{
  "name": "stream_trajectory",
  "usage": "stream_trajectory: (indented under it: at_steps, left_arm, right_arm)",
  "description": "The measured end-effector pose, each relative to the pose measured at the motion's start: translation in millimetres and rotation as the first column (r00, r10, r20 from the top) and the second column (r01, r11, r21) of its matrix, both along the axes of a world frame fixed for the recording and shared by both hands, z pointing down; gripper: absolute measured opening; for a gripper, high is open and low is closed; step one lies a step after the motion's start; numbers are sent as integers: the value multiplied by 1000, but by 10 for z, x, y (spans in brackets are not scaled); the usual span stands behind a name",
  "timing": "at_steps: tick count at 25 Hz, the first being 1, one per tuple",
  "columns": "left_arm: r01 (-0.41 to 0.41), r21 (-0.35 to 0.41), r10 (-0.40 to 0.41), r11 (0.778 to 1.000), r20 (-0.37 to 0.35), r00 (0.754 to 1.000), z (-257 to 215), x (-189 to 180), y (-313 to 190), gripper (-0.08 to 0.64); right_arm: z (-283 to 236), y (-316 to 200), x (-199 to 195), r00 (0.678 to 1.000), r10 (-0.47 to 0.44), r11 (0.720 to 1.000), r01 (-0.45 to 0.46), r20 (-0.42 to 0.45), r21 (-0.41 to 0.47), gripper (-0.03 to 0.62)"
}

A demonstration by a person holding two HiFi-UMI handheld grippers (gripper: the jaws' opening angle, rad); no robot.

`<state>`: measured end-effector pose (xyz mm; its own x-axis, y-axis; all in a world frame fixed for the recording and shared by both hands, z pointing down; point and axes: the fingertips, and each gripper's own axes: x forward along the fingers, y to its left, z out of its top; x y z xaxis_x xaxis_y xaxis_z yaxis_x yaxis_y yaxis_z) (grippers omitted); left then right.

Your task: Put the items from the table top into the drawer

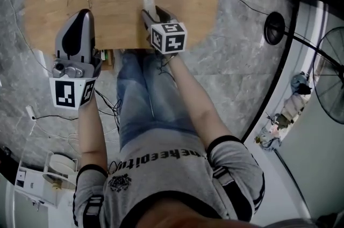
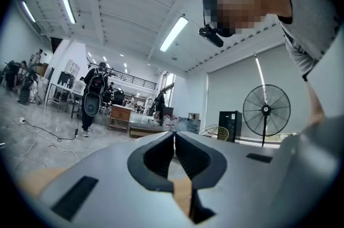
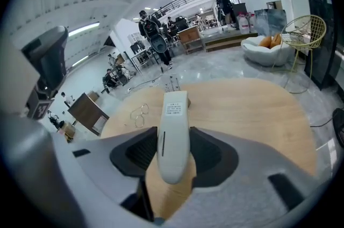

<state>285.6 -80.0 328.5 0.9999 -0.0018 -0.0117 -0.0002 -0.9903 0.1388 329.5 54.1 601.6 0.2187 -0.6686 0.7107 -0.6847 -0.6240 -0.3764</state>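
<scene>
right claw point(image 3: 173, 152) sits nearest, its two dark jaws pressed against the sides of a slim white handheld device point(image 3: 173, 125), which it grips near the rounded rear end; the labelled front end pokes out past the jaws over the near edge of the desk point(image 3: 252, 108), and whether the device rests on the wood cannot be told. just beyond its tip stands a small metal rack point(image 3: 172, 83) near the far edge of the oval wooden top. off to the left of the device, lying flat and well apart from it, is a pair of thin wire-framed glasses point(image 3: 138, 114). left claw point(image 2: 173, 136) is held at the desk's near left edge and tilted upward toward the ceiling, its jaws brought together tip to tip with nothing between them. from the head view the person's legs in blue jeans point(image 1: 150, 98) reach under the near edge of the desk, and grey marbled floor point(image 1: 236, 60) spreads around it. a standing fan point(image 2: 266, 110) shows in the room behind the left claw.
</scene>
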Motion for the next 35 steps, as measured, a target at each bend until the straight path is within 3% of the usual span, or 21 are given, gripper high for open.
stream_trajectory:
  at_steps: [9, 19, 28, 35]
  left_arm:
    - [182, 37, -181, 983, -23, 983, -247, -602, -182, 12]
    - [404, 65, -403, 912, -40, 915, -371, -1487, -452, 12]
    - [571, 62, -569, 819, -41, 821, -296, -2408, -683, 12]
    - [675, 56, -674, 736, -41, 738, -196, -3031, -733, 12]
  right_arm:
    - [-276, -355, -321, 985, -171, 984, 172, -27, 49, 190]
    - [-406, -829, -948, 926, -375, 923, 378, -48, 74, 192]
    - [-260, -1211, -1732, 830, -557, 828, 558, -38, 57, 190]
    - [-42, -1330, -2357, 725, -688, 725, 689, -19, 29, 192]
